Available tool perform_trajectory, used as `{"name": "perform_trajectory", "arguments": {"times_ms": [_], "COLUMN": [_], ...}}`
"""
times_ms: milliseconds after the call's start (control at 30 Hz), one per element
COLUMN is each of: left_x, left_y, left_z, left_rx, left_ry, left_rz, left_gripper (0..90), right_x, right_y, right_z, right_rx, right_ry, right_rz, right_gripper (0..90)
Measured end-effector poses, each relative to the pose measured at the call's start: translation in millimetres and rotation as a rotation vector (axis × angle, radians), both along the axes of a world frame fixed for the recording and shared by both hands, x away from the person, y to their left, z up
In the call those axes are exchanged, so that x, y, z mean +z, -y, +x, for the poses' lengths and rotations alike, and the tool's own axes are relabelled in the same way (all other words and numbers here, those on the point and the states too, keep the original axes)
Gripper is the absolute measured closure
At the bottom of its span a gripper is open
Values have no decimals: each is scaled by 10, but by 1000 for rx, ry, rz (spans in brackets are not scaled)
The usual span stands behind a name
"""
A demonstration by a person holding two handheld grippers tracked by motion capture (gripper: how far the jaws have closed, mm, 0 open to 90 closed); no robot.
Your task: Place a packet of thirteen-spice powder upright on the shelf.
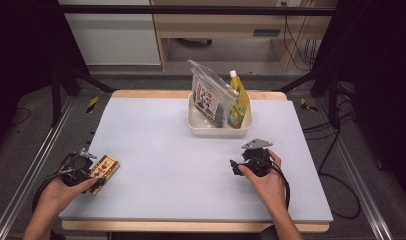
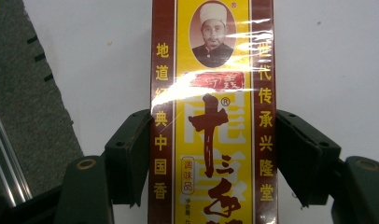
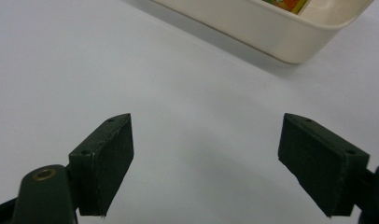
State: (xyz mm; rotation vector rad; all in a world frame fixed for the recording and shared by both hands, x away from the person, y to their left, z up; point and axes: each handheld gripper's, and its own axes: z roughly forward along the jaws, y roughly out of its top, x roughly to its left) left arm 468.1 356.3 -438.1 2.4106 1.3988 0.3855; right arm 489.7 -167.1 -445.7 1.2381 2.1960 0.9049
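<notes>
This looks like a lab or test bay rigged for recording. A pale grey mat on a light wooden table stands inside a frame of black metal bars and silver aluminium floor rails. Black cables trail over the grey carpet, and plain light wooden office furniture lines the back wall.

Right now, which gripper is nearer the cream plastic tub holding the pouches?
Right. The right gripper sits just in front of the cream plastic tub, jaws open. The left gripper is at the table's near left corner, jaws around a red-and-yellow seasoning box.
</notes>
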Motion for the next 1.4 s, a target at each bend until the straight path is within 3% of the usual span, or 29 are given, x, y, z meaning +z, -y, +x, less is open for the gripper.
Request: {"name": "perform_trajectory", "arguments": {"times_ms": [167, 400, 567, 700, 833, 933, 1067, 1167, 1333, 1400], "left_x": [99, 200, 202, 174, 160, 129, 87, 92, 56, 31], "left_y": [137, 532, 805, 1111, 1425, 1639, 1762, 1778, 1836, 1886], "left_z": [-25, -46, 7, 89, 197, 279, 272, 219, 126, 87], "left_rx": [-61, -179, -235, -299, -362, -401, -430, -440, -476, -494], "left_ry": [60, 151, 175, 192, 220, 225, 231, 251, 273, 278], "left_rz": [-12, -19, -45, -54, -34, -24, -41, -42, -43, -32], "left_gripper": [321, 320, 321, 321, 321, 321, 321, 321, 321, 321], "right_x": [3, 3, 6, 38, 150, 225, 286, 276, 269, 234], "right_y": [-25, -68, -113, -170, -309, -436, -571, -633, -681, -707], "right_z": [-5, -2, -10, -19, 22, 91, 177, 139, 37, 17], "right_rx": [4, 16, 29, 38, 72, 97, 124, 151, 199, 219], "right_ry": [-2, -11, -18, -31, -26, -40, -46, -45, -53, -69], "right_rz": [6, 18, 35, 77, 121, 123, 190, 246, 269, 254], "right_gripper": [184, 183, 185, 198, 220, 267, 326, 362, 391, 397]}}
